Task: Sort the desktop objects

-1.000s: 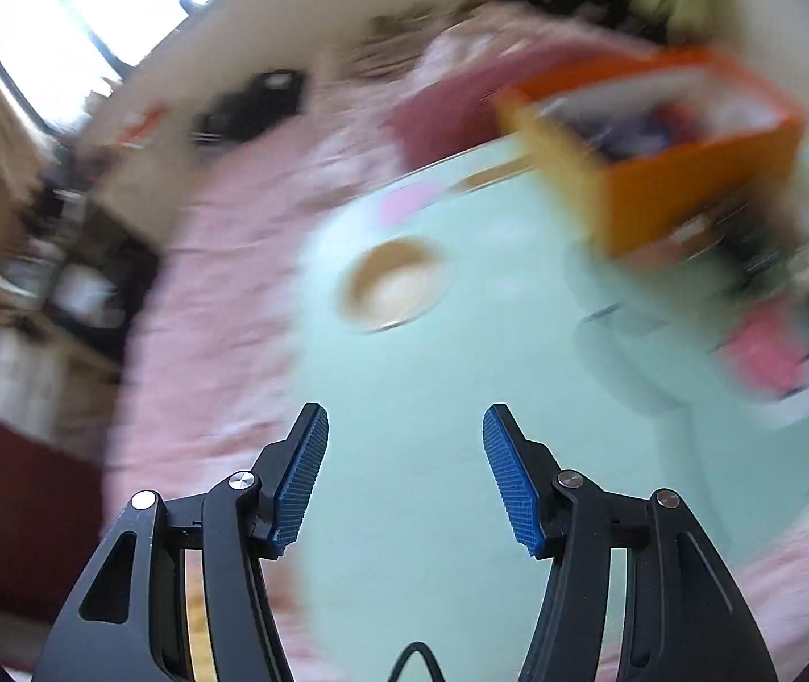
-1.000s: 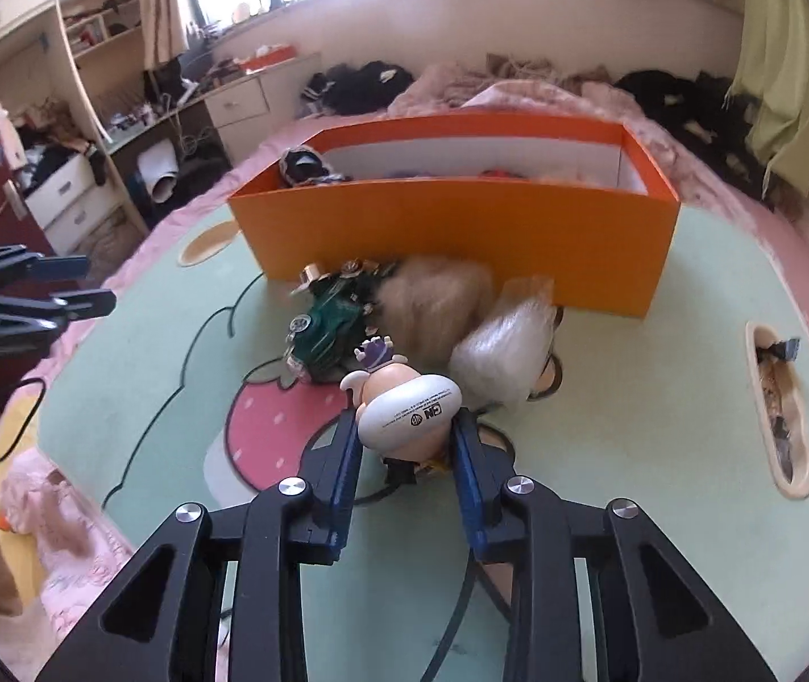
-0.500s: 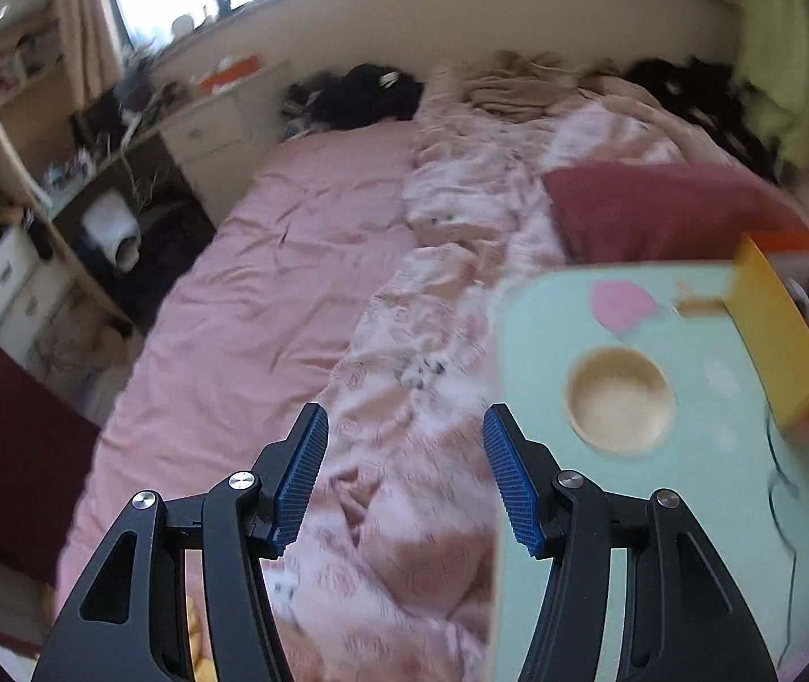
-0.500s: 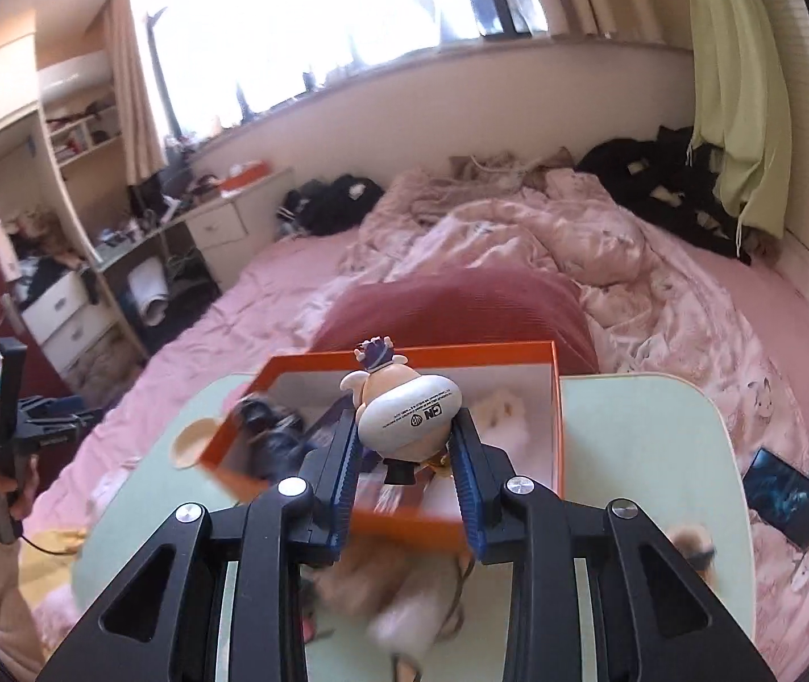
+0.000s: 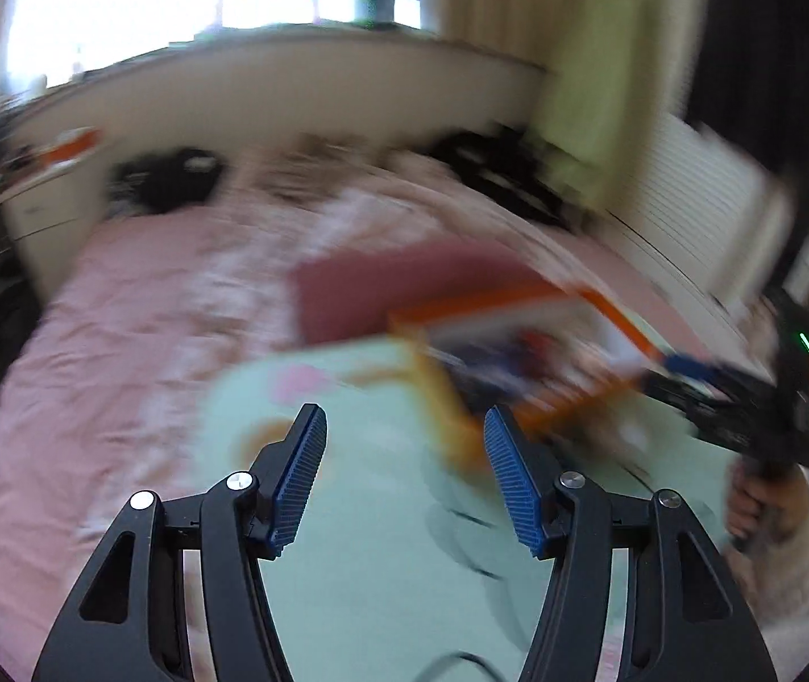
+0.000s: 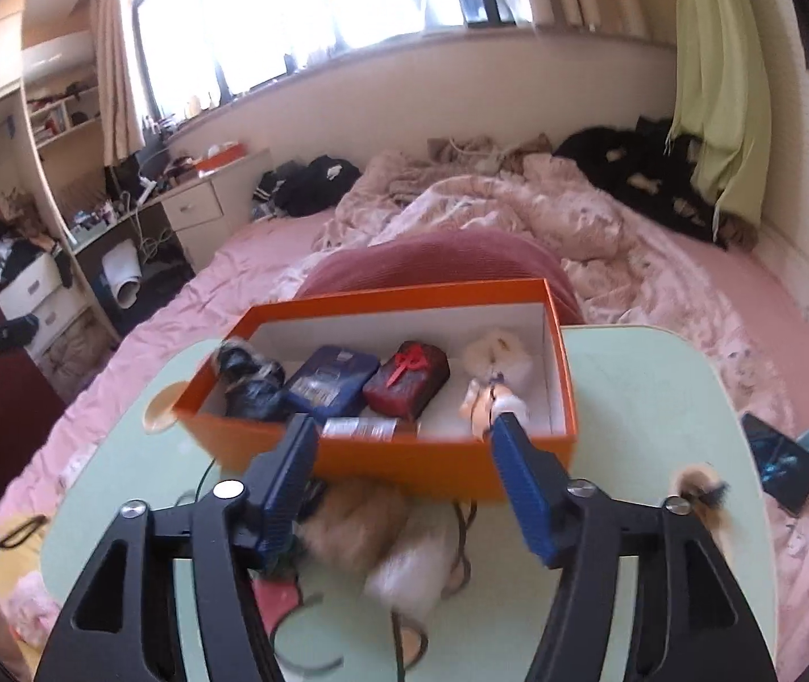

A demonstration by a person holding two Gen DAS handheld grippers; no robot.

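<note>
Inside the orange box (image 6: 381, 454), near its right wall, lies the small figure toy (image 6: 486, 400), beside a red wrapped packet (image 6: 407, 378) and a blue tin (image 6: 330, 378). Right gripper (image 6: 398, 454) hangs above the box's near edge, spread wide, holding nothing. Left gripper (image 5: 404, 474) is equally wide and empty over bare green table (image 5: 381, 568), its view blurred.

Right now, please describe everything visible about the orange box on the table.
The orange box is an open, lidless rectangle, seemingly cardboard, orange outside and white inside. It stands upright on the pale green table, toward its far edge. Inside lie a dark bundle, a blue packet, a red packet with a bow, a white fluffy thing and a small figure. Fluffy things lie against its near wall.
</note>
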